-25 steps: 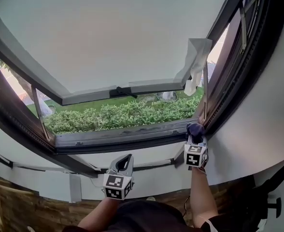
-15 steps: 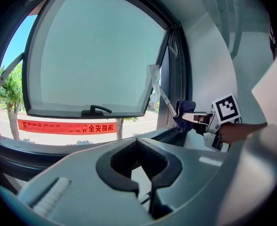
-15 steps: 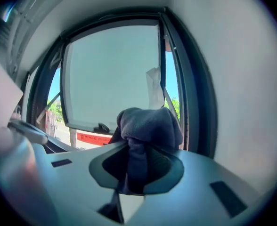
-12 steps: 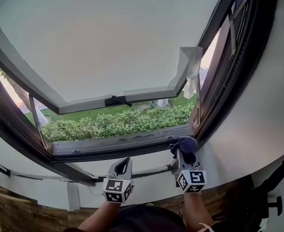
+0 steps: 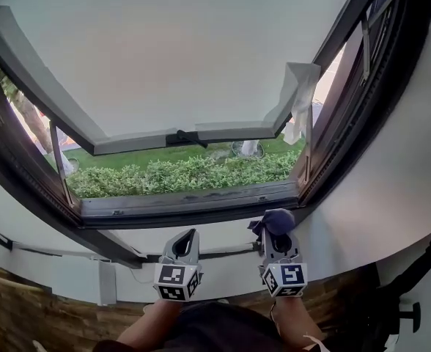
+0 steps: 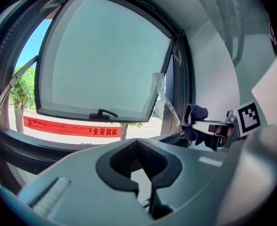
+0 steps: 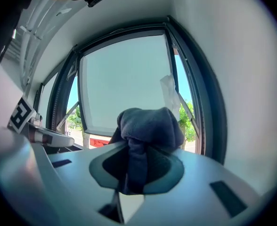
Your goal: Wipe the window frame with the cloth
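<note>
The right tongs [image 5: 275,233] are clenched on a dark blue cloth [image 5: 274,220]. The cloth is bunched up into a soft lump, and it sticks out past the tips of the tongs. In the right gripper view, a fold of it hangs down between the two jaws.

The cloth is on the right side, just below the bottom right corner of the dark window frame [image 5: 193,205]. It is very near the frame, but I cannot tell if it touches. It hangs over the white ledge [image 5: 223,235] that runs under the frame.

The left tongs [image 5: 189,239] are to the left of the right tongs, over the same white ledge. Their jaws are closed tip to tip and they hold nothing. They point up at the window, apart from the frame.

The window is open, with its big pane [image 5: 164,57] tipped outward, away from the person. A small black handle [image 5: 185,138] sits on the bottom edge of the pane. A bit of thin white plastic [image 5: 300,97] hangs from the pane's right corner.

Far outside, through the gap under the pane, there is a green hedge [image 5: 186,173]. A white wall [image 5: 391,189] is on the right.
</note>
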